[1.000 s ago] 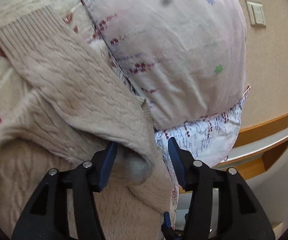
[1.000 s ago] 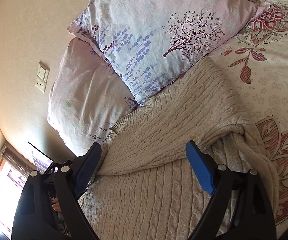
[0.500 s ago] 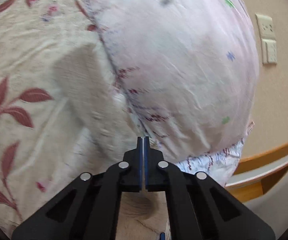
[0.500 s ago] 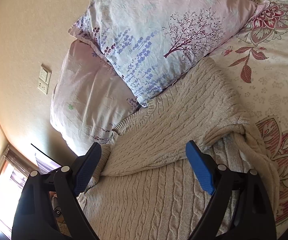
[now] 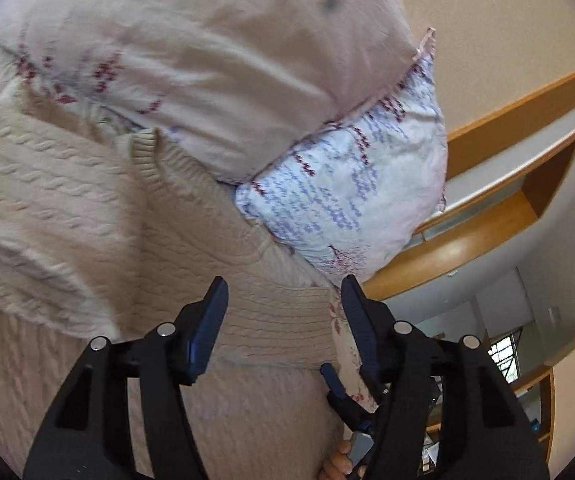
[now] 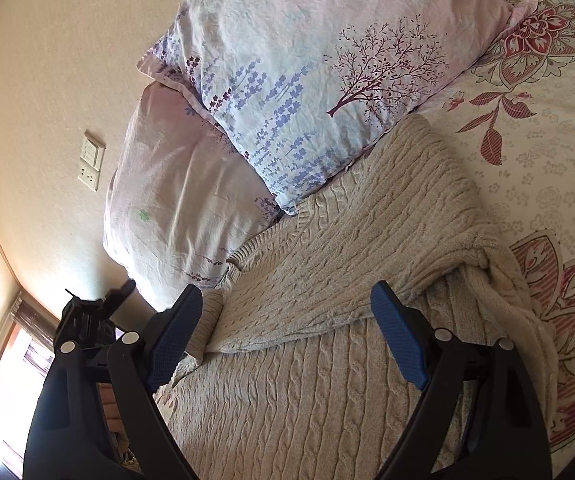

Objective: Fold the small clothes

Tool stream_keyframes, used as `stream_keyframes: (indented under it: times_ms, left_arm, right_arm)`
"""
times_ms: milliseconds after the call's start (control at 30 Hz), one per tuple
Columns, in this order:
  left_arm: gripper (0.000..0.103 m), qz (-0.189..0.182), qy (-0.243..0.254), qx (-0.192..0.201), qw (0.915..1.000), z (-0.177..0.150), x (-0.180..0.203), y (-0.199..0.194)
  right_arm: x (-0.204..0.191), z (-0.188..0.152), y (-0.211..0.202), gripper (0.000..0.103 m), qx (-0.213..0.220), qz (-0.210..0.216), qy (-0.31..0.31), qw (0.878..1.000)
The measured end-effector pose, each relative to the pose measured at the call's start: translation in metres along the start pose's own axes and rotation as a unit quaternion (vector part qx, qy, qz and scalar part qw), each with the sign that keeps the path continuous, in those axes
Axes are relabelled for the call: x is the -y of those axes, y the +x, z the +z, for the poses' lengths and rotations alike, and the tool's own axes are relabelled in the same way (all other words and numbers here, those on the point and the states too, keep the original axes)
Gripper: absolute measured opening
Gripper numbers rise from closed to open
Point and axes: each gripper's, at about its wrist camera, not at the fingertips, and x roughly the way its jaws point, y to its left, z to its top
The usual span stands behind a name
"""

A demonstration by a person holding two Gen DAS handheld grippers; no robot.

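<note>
Sweater under open tongs, apparently untouched

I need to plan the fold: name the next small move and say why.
Probably bring the open right gripper down onto the sweater beside the folded-over sleeve. The sleeve already lies across the body, and the left gripper, jaws just opened, holds nothing.

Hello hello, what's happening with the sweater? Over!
Both hand-held grippers open: left just opened, empty; right empty. Sweater half folded on bed. Pillows crowd its top edge.
</note>
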Motion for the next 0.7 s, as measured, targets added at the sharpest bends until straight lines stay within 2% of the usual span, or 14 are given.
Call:
stream_keyframes:
  times_ms: [133, 300, 367, 500, 567, 600, 633, 700]
  left_arm:
    - [0.058, 0.073, -0.072, 0.027, 0.9943, 0.006, -0.047, -0.045]
    - [0.056, 0.128, -0.133, 0.069, 0.9804, 0.021, -0.084, -0.065]
    - [0.053, 0.144, -0.155, 0.091, 0.9731, 0.029, -0.097, -0.067]
    - [0.045, 0.160, -0.212, 0.144, 0.9533, 0.041, -0.124, -0.085]
    - [0.039, 0.173, -0.222, 0.166, 0.9449, 0.046, -0.130, -0.094]
    - [0.027, 0.174, -0.219, 0.175, 0.9440, 0.048, -0.130, -0.096]
    - [0.012, 0.170, -0.209, 0.176, 0.9467, 0.051, -0.129, -0.096]
    - [0.007, 0.156, -0.179, 0.169, 0.9566, 0.057, -0.116, -0.088]
  right_arm:
    - [0.001, 0.000, 0.000, 0.088, 0.000, 0.001, 0.001, 1.000]
    - [0.001, 0.001, 0.001, 0.088, -0.001, 0.001, 0.001, 1.000]
    - [0.000, 0.001, 0.000, 0.088, 0.001, 0.002, 0.002, 1.000]
    - [0.000, 0.000, 0.000, 0.088, 0.001, 0.002, 0.003, 1.000]
    - [0.000, 0.000, 0.000, 0.088, 0.001, 0.002, 0.003, 1.000]
    - [0.000, 0.001, -0.001, 0.088, 0.001, 0.002, 0.003, 1.000]
    - [0.001, 0.000, -0.001, 0.088, 0.002, 0.002, 0.003, 1.000]
    - [0.001, 0.000, -0.001, 0.088, 0.003, 0.003, 0.005, 1.000]
